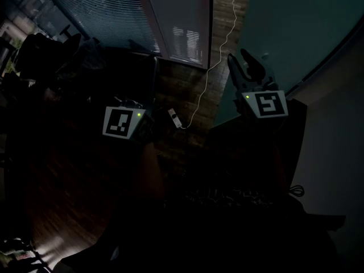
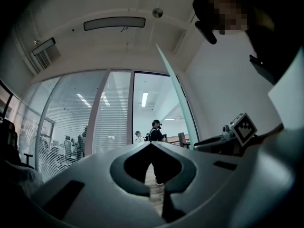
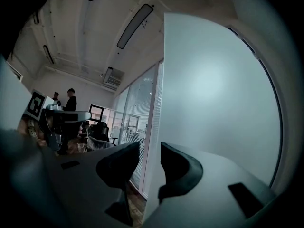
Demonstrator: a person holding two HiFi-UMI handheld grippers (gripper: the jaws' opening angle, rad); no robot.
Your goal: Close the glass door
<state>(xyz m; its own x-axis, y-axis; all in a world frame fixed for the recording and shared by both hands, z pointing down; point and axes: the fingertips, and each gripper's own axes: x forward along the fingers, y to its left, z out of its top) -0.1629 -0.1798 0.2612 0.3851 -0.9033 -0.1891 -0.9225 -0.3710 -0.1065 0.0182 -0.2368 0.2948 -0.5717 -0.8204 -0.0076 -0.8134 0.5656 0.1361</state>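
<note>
The glass door (image 1: 284,21) is a frosted teal panel at the upper right of the dark head view. My right gripper (image 1: 242,62) is raised to its left edge. In the right gripper view the door (image 3: 213,89) fills the right half. Its edge runs down between the jaws of the right gripper (image 3: 150,151), which stand a little apart with a sliver of gap on the left side. My left gripper (image 2: 152,144) is shut on nothing and held lower left, its marker cube (image 1: 120,122) lit. It looks through the doorway, where the door (image 2: 175,94) shows edge-on.
A glass partition with blinds (image 1: 114,10) stands left of the doorway. A white cable (image 1: 219,50) trails over the wood floor to a small white block (image 1: 173,117). A dark office chair (image 1: 51,50) is at the left. People (image 2: 156,132) stand beyond the doorway.
</note>
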